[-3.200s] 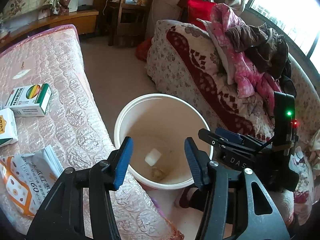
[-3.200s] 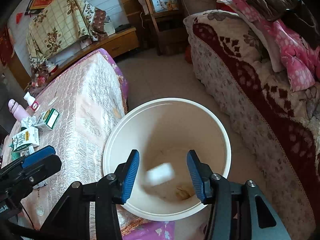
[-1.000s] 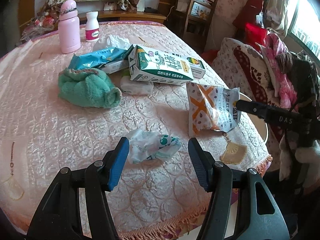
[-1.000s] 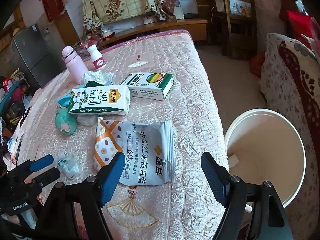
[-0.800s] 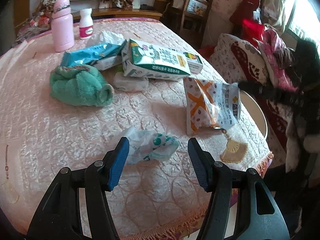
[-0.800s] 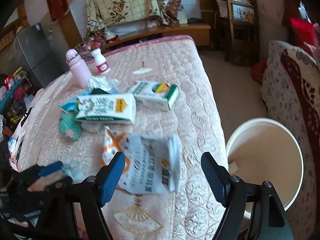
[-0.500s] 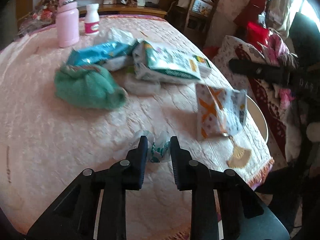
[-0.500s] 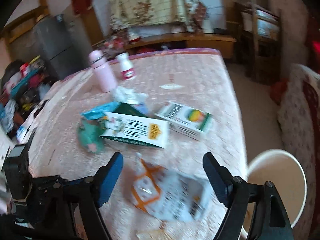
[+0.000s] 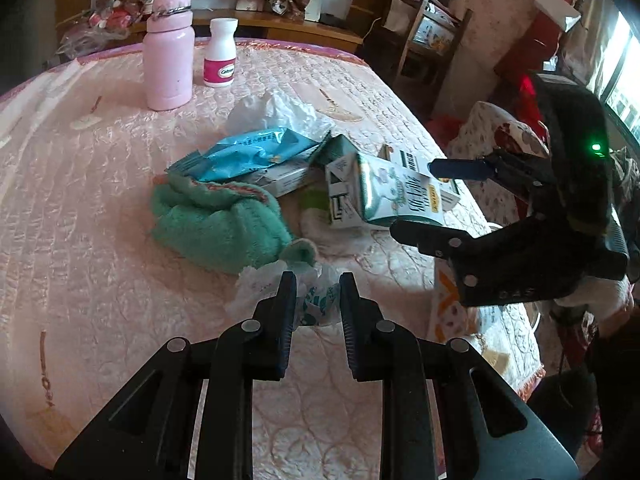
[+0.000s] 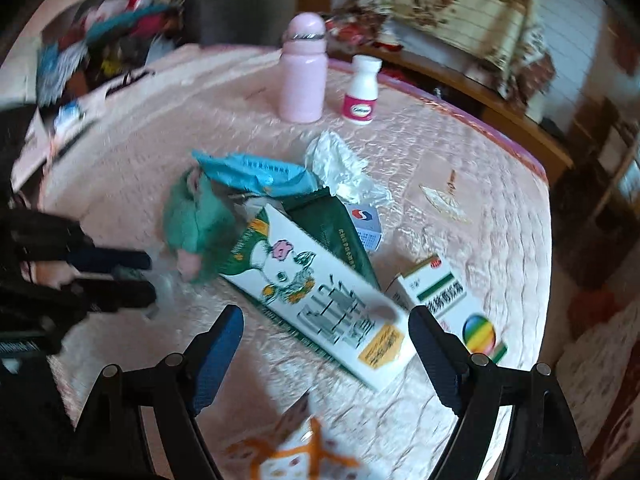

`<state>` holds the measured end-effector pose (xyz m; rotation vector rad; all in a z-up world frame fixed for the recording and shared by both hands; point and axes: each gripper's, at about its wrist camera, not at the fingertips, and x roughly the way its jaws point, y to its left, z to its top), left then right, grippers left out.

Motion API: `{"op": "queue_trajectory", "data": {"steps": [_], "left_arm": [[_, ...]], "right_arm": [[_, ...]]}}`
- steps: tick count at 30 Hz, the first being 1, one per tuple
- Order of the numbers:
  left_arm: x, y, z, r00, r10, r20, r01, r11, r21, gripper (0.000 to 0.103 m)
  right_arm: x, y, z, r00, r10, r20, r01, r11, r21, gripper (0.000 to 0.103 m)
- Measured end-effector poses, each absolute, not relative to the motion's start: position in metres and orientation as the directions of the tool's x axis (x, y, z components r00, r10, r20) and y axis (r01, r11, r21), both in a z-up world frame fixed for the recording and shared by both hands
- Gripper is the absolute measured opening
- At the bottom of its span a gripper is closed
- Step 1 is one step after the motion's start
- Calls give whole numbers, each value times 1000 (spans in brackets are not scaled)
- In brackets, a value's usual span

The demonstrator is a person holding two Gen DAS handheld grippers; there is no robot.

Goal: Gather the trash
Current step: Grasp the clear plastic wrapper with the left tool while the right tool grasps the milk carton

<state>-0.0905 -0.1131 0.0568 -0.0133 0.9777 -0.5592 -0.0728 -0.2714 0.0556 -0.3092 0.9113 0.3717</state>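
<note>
1. The table (image 9: pixel 100 208) wears a pink quilted cloth with a fringed hem along its near and right-hand edges; both wrist views show it crowded toward the middle.
2. Toward the far edge a pink flask (image 9: pixel 169 46) stands upright, with a white pill bottle (image 9: pixel 221 53) just beside it.
3. Behind the table the room holds a low wooden bench draped with floral cloth; a wooden chair (image 9: pixel 424 36) stands off the far right corner and bright windows fill the right side.
4. At the table's centre lie a green towel (image 9: pixel 218 224), a blue wrapper (image 9: pixel 248 152) over a small box, a crumpled white tissue (image 9: pixel 280 114) behind them, and a milk carton (image 10: pixel 320 300) on its side.
5. A medicine box (image 10: pixel 452 304) rests just right of the carton, nearer the right edge.
6. An orange-and-white snack bag (image 10: pixel 296 456) lies at the near right edge, only partly visible.
7. The left gripper (image 9: pixel 316 304) angles steeply down near the table's near edge, its jaws clenched on a crumpled plastic wrapper (image 9: pixel 260 284) just in front of the towel.
8. The jaws came together around that wrapper within the last second.
9. The right gripper (image 10: pixel 326 344) tilts down over the carton, jaws spread wide and a little wider than a second ago, the carton's near end lying between them with no pad seen pressing on it.
10. The right wrist view is blurred.
</note>
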Motion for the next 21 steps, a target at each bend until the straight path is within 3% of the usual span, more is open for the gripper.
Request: {"op": "queue_trajectory", "data": {"steps": [2, 6, 11, 16, 21], "left_arm": [[-86, -112, 55, 428, -452, -783, 435, 862, -261, 19], [-83, -110, 53, 426, -456, -782, 429, 862, -269, 18], [-91, -110, 56, 434, -456, -777, 433, 862, -265, 16], [-102, -106, 67, 448, -473, -758, 440, 855, -274, 15], [-115, -103, 73, 453, -472, -757, 453, 853, -261, 14]], "right_arm": [[-62, -272, 48, 548, 159, -821, -445, 887, -125, 83], [-58, -275, 43, 566, 136, -813, -428, 891, -149, 68], [-69, -269, 57, 626, 137, -768, -421, 888, -184, 59], [-86, -271, 88, 678, 168, -716, -401, 901, -168, 58], [-107, -277, 118, 690, 243, -682, -380, 923, -55, 57]]}}
